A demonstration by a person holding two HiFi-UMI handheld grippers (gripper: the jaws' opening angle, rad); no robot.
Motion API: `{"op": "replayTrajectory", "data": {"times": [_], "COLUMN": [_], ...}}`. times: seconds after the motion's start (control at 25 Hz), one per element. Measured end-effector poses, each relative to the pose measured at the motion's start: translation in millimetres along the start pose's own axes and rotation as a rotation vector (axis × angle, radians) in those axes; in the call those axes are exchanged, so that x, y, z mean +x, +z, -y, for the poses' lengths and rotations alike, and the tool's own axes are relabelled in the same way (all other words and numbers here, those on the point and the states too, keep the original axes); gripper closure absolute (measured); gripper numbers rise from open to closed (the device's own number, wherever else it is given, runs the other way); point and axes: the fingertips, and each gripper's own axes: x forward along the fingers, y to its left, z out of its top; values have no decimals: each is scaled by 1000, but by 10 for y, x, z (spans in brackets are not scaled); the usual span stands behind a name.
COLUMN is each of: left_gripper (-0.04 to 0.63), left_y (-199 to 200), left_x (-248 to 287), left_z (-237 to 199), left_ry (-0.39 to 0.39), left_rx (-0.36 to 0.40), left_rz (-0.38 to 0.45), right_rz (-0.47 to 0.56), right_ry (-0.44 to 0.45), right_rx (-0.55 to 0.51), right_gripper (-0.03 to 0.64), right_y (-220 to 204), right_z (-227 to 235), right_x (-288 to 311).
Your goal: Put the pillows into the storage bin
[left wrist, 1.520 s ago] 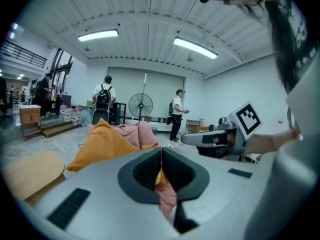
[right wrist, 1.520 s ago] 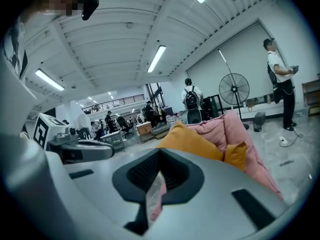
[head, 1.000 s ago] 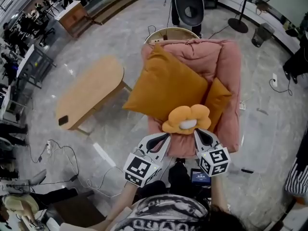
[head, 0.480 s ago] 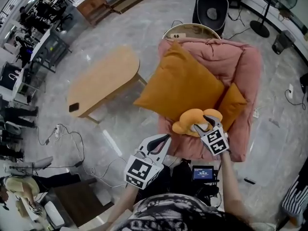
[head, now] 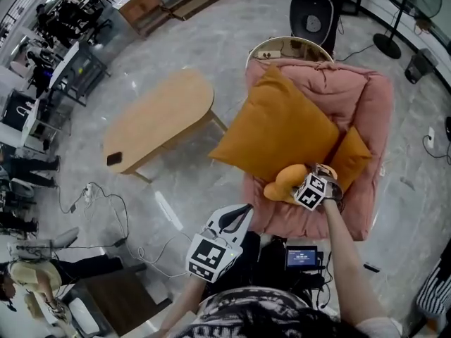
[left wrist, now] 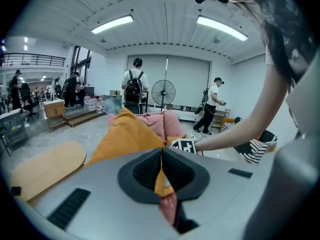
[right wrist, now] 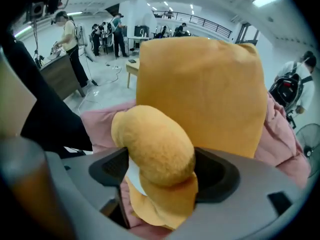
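A pink padded chair (head: pixel 356 94) holds a large orange pillow (head: pixel 278 129), a small orange pillow (head: pixel 350 157) and a flower-shaped plush pillow (head: pixel 285 182). My right gripper (head: pixel 310 178) points steeply down over the plush pillow. Its jaws have just been opening. They now stand wide, with the plush pillow (right wrist: pixel 157 149) filling the gap between them and the large pillow (right wrist: pixel 200 89) behind. My left gripper (head: pixel 236 213) hangs shut and empty short of the chair's front edge. A round pale bin (head: pixel 289 46) stands behind the chair.
An oval wooden table (head: pixel 158 122) with a dark phone (head: pixel 113 159) on it stands left of the chair. Cables (head: pixel 106 220) trail over the floor at lower left. A floor fan (head: pixel 312 16) stands beyond the bin. A small screen (head: pixel 301 257) sits near my body.
The right gripper dropped onto the plush pillow, rolled over and opened its jaws round it. The left gripper drew back from the pillow toward the lower left.
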Motion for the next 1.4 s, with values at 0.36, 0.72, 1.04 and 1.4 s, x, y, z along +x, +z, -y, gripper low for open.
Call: {"op": "replayTrajectory", "data": {"times": [0.36, 0.72, 1.04, 1.4], "left_gripper": [581, 581, 581, 581], "left_y": [45, 147, 112, 89], "left_x": [-13, 81, 158, 253], "left_z": [-371, -450, -191, 588], "left_ry": [-116, -321, -587, -835], "left_rx": [27, 92, 195, 281], "left_rz": [38, 54, 46, 26], "right_rz": [5, 173, 278, 260], "right_ry": [-119, -283, -514, -718], "right_rx": [313, 799, 1111, 1314], "right_gripper": [405, 419, 419, 419], "right_y": [-130, 92, 118, -479], "right_z": [-184, -452, -706, -1182], "right_x": [-248, -991, -1619, -2237]}}
